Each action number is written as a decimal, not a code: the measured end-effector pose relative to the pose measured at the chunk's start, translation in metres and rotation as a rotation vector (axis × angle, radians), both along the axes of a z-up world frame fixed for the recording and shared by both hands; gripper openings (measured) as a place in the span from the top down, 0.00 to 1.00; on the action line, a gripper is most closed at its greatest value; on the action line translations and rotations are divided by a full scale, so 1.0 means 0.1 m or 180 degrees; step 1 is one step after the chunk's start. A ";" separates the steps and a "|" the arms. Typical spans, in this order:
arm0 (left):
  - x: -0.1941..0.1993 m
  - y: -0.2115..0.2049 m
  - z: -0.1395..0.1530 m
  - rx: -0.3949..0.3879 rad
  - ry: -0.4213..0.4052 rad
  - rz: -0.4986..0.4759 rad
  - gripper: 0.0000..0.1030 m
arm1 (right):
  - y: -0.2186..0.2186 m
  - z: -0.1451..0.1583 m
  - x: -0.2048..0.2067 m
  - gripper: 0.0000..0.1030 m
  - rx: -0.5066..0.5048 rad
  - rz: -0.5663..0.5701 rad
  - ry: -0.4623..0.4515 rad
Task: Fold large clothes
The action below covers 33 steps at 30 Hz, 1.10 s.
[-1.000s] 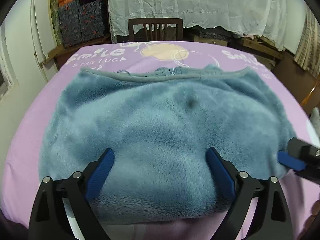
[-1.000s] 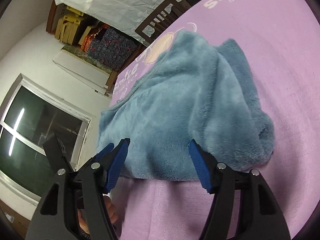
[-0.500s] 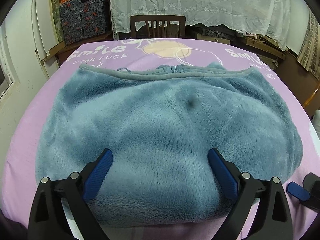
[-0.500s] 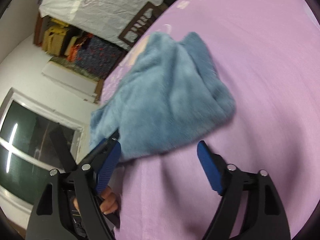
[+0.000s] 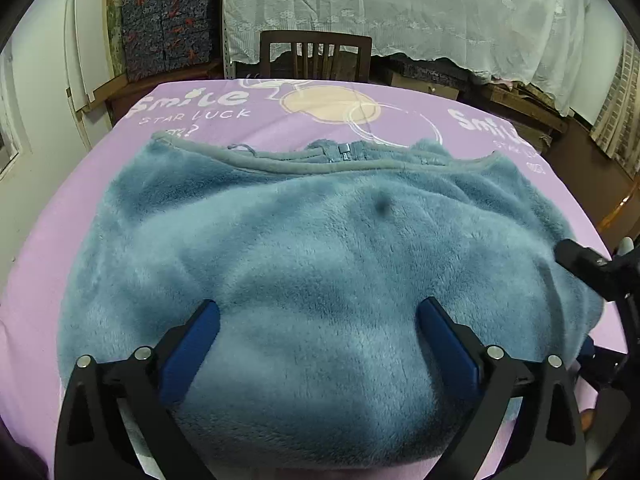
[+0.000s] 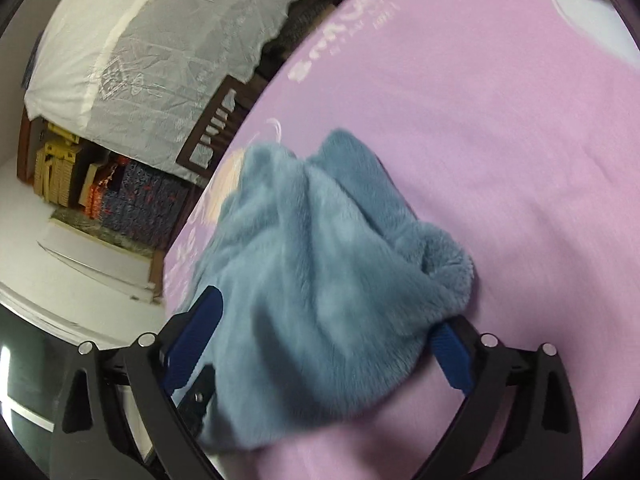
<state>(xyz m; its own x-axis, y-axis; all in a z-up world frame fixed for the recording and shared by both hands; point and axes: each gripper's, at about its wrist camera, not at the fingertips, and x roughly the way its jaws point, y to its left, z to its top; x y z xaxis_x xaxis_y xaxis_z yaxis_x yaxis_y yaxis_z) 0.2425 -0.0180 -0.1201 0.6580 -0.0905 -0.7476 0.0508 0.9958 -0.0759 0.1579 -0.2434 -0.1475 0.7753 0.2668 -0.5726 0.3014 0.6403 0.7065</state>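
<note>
A fluffy blue fleece garment [image 5: 320, 264] lies folded on the purple printed sheet [image 5: 248, 120], its zipper and hem along the far edge. My left gripper [image 5: 318, 332] is open above the garment's near edge, fingers spread wide over the fleece. My right gripper [image 6: 324, 332] is open with the garment's right-hand end [image 6: 320, 280] between its fingers, tilted on its side. The right gripper also shows in the left wrist view [image 5: 600, 276] at the garment's right edge.
A dark wooden chair [image 5: 316, 54] stands at the table's far side. White lace cloth [image 5: 400, 8] covers furniture behind it. Patterned storage boxes [image 5: 168, 28] stack at the back left. A white wall runs along the left.
My right gripper moved back in onto the garment's right end, which now sits between its open fingers. My left gripper stayed open and nearly still over the near edge.
</note>
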 end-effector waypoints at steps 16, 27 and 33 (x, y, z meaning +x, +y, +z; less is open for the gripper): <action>0.17 0.10 0.00 0.0072 -0.0031 0.0152 0.03 | 0.11 -0.06 0.30 0.37 -0.0134 0.0141 -0.0107; 0.23 0.50 0.20 -0.0739 0.0251 -0.0014 0.03 | 0.38 0.28 0.22 0.67 -0.0770 0.0147 -0.0278; 0.17 1.20 0.51 -0.1482 0.0045 0.0157 0.03 | 1.00 0.70 0.23 0.68 -0.1349 0.0387 -0.0599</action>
